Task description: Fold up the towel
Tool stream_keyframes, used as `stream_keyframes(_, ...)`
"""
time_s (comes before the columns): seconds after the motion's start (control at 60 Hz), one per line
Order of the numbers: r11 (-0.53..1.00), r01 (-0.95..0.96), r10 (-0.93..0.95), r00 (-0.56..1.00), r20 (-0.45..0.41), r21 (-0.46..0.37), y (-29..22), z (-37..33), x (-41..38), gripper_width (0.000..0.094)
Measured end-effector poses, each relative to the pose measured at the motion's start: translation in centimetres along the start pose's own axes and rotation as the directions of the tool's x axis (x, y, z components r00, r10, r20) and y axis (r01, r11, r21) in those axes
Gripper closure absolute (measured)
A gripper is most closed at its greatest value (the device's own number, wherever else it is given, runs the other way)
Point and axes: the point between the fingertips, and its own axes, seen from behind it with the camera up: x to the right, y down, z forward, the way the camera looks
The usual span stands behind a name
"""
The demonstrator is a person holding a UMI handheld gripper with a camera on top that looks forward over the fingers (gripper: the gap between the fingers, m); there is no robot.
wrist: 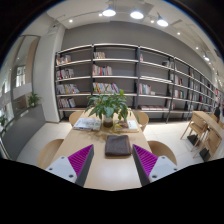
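Observation:
A dark grey towel [118, 145], folded into a small rectangle, lies flat on the light wooden table [100, 172]. My gripper [112, 160] hovers above the table, its two fingers spread wide, with purple pads [81, 159] on their inner faces. The towel lies just ahead of the fingertips, in line with the gap between them. Nothing is held between the fingers.
A potted green plant [110, 104] stands on the table beyond the towel, with a light-coloured object [88, 124] next to it. Wooden chairs [161, 150] stand around the table. Long bookshelves [130, 75] line the far wall. Another table with chairs [205, 128] stands to the right.

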Motion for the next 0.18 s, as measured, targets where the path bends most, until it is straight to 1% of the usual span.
stream_keyframes(0.183, 1.0, 0.001, -0.001, 1.0, 0.004, 0.006, -0.03, -1.11, -0.24, 0.0165)
